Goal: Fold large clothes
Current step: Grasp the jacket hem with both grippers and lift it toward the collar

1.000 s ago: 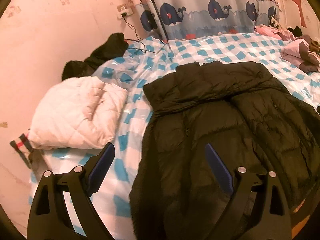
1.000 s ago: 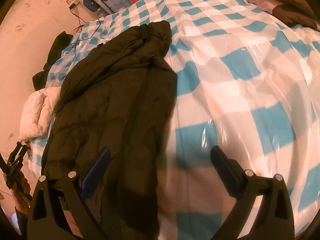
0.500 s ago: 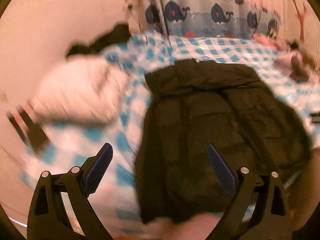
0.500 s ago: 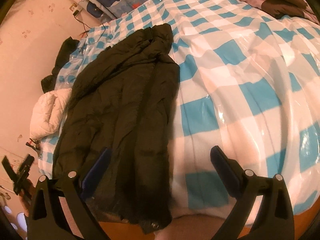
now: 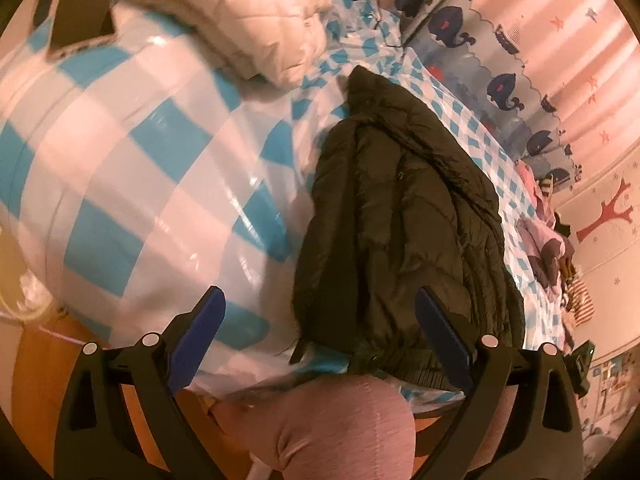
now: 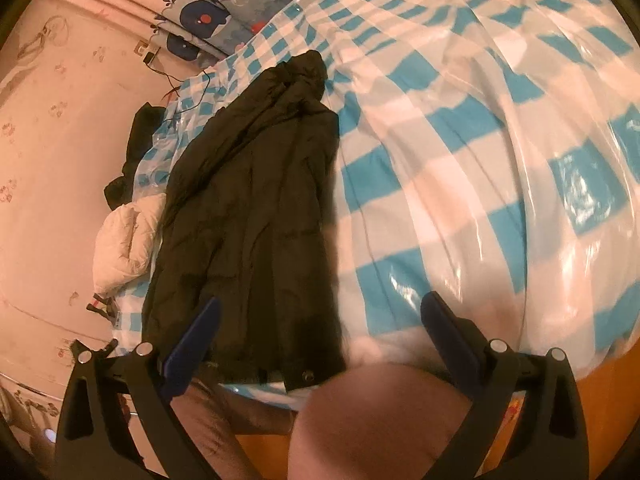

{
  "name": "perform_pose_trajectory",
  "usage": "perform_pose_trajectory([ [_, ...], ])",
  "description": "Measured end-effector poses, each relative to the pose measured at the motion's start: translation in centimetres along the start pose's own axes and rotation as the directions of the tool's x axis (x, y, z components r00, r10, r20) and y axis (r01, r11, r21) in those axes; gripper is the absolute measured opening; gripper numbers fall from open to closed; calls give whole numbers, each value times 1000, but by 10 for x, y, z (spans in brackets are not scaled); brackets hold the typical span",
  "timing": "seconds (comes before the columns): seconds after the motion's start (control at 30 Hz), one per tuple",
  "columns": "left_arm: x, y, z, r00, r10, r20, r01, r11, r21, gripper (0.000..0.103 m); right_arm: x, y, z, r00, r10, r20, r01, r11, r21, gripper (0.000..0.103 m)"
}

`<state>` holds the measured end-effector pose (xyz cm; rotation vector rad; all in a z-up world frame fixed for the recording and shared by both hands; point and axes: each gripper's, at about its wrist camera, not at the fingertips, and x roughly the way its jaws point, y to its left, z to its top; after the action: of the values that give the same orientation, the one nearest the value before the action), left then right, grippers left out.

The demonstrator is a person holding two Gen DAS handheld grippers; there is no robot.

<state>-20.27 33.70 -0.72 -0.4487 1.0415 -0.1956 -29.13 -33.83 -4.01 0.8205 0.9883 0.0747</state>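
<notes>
Fingers of the left gripper [image 5: 320,334] stand wide apart with nothing between them, holding and touching nothing; they hang above the near edge of the bed [image 5: 132,168], over a pink-clad leg [image 5: 332,428] of the person below. Fingers of the right gripper [image 6: 320,338] are just as widely spread and also empty, poised over the same near edge of the bed. The dark jacket [image 5: 404,232] is a puffy, quilted coat in a blackish olive tone, laid out lengthwise on the blue and white checked cover, which is sheathed in glossy clear plastic. Its collar end points toward the far side by the whale-print curtain [image 5: 488,64], and its hem lies at the near edge, where a snap button shows in the right wrist view. The surface is wrinkled, and a seam or zip line runs down its length. In the left wrist view the jacket sits ahead of the right-hand finger, its hem reaching between the two fingers without touching either. In the right wrist view the jacket sits ahead of the left-hand finger, whose tip overlaps the hem in the picture; whether they touch cannot be told. A white quilted jacket [image 5: 248,12] lies bunched on the bed to the left of the dark one, apart from it.
</notes>
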Motion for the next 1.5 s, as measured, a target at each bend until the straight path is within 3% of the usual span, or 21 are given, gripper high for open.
perform_pose_trajectory([
  [0.2, 23, 16, 1, 999, -13, -34, 11, 998, -64, 92, 6, 5, -1, 999, 39, -20, -39, 999, 17, 96],
  [0.53, 70, 5, 0, 994, -35, -103, 27, 997, -72, 92, 28, 9, -11, 997, 47, -68, -46, 999, 8, 96],
  [0.8, 80, 7, -2, 992, -52, -118, 40, 994, -99, 92, 48, 1, -11, 993, 64, -98, -61, 998, 36, 96],
  [1.03, 85, 15, 3, 991, -65, -114, 48, 988, -145, 92, 63, 0, -2, 983, 152, -98, -145, 986, 80, 96],
  [1.27, 95, 10, 6, 989, -67, -129, 51, 991, -127, 92, 85, 4, 1, 986, 112, -127, -105, 993, 54, 96],
  [1.43, 101, 4, 5, 988, -59, -145, 46, 995, -92, 92, 90, 8, 2, 981, 128, -148, -123, 992, 39, 96],
  [1.5, 100, 1, 6, 990, -13, -141, 5, 998, -58, 92, 90, 12, 2, 982, 113, -153, -112, 994, 18, 96],
])
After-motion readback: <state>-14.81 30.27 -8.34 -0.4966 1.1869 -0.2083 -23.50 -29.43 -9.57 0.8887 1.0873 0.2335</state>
